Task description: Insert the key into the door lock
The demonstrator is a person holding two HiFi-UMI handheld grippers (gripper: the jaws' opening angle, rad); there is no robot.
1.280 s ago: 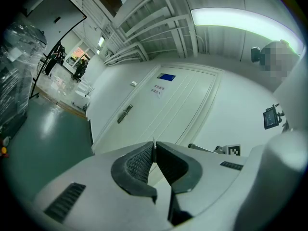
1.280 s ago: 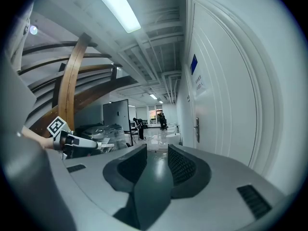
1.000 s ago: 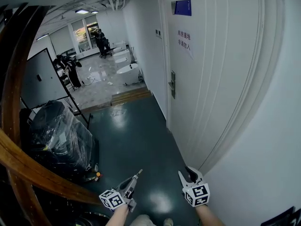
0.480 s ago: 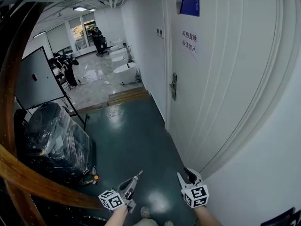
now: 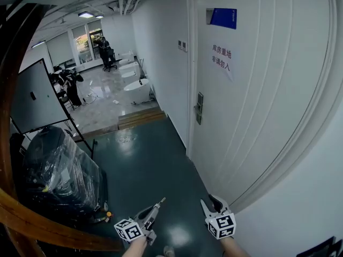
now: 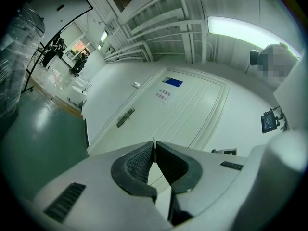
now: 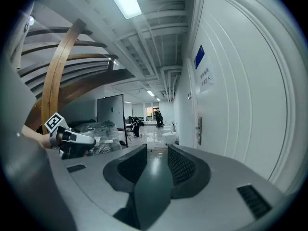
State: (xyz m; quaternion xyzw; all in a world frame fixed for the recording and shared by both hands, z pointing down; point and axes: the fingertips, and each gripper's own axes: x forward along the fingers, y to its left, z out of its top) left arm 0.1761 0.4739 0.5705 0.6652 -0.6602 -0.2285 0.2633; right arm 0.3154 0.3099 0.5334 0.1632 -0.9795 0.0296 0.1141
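Head view is showing us standing well short of the tall grey metal door lock (image 5: 199, 107), which is sitting at the far edge of the white panelled door (image 5: 257, 106), below the blue rectangular sign (image 5: 222, 17) and the white paper notice (image 5: 221, 58). Both grippers are hanging low over the dark green glossy floor (image 5: 150, 159), well apart from the lock and nearer to us than it is.

We are holding the grey two-jaw left gripper (image 5: 155, 208) with its pads pinched together on a thin pale metal sliver, which we are taking for the key (image 6: 153, 143). Only its narrow edge is showing, poking out just past the pads, so we cannot tell its shape or which way the blade is facing. In the left gripper view the lock (image 6: 125, 117) is lying far beyond the jaw tips, up and to their left.

Our grey two-jaw right gripper (image 5: 210, 203) is carrying nothing. Its jaws are standing a narrow gap apart with only floor showing between them, and the lock (image 7: 198, 130) is far off to their right.

We are judging the task as barely begun: the key is in hand, while closing the gap to the lock, lining the blade up with the keyhole and pushing it in are all not yet done. No view is showing us the keyhole itself.
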